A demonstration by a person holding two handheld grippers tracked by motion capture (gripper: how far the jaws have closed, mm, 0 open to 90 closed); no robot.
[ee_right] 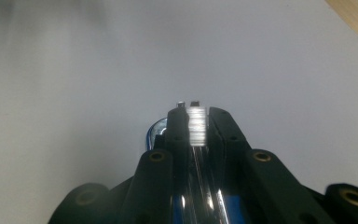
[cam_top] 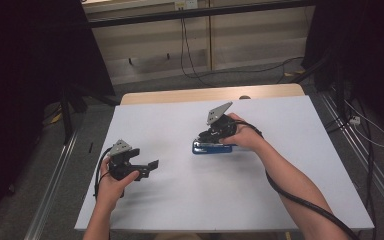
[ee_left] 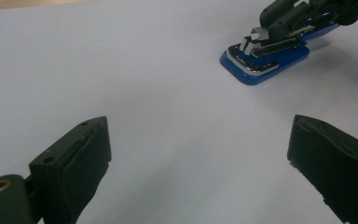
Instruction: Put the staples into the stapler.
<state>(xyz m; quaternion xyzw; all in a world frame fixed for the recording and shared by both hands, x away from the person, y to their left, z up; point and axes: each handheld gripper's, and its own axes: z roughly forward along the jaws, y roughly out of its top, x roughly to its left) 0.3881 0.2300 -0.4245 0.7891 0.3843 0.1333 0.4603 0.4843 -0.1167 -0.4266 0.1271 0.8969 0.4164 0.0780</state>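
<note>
Black jaws of your right claw [ee_right: 193,121] fill the foreground of the right gripper view, pinched close on the shiny metal top of a blue stapler [ee_right: 154,133], chrome glinting between the pads. From the high view, that right claw [cam_top: 215,134] sits near the middle of the surface [cam_top: 170,115], with the stapler [cam_top: 211,148] lying flat beneath it, blue base touching the white top. Your left claw [cam_top: 147,167] is released, jaws standing wide apart with nothing between them, hovering low over the near-left part of the surface, well apart from the stapler. In the left gripper view its two pads frame bare white, with the stapler [ee_left: 265,58] and your right claw [ee_left: 279,21] off at the upper right. Judgement: the step in hand is the grasp on the stapler's upper arm, either to press it or to lift it; which one, the pictures do not settle. Next move likely calls for keeping the pinch centred on the narrow metal arm so it does not slip sideways, and for the base to stay steady; the idle left claw could come across to brace it. Surface: plain white sheet over a light wooden top [cam_top: 210,93], otherwise bare. Room: grey floor, loose cables [cam_top: 190,60], dark curtains at both sides, pale panelled wall behind.
</note>
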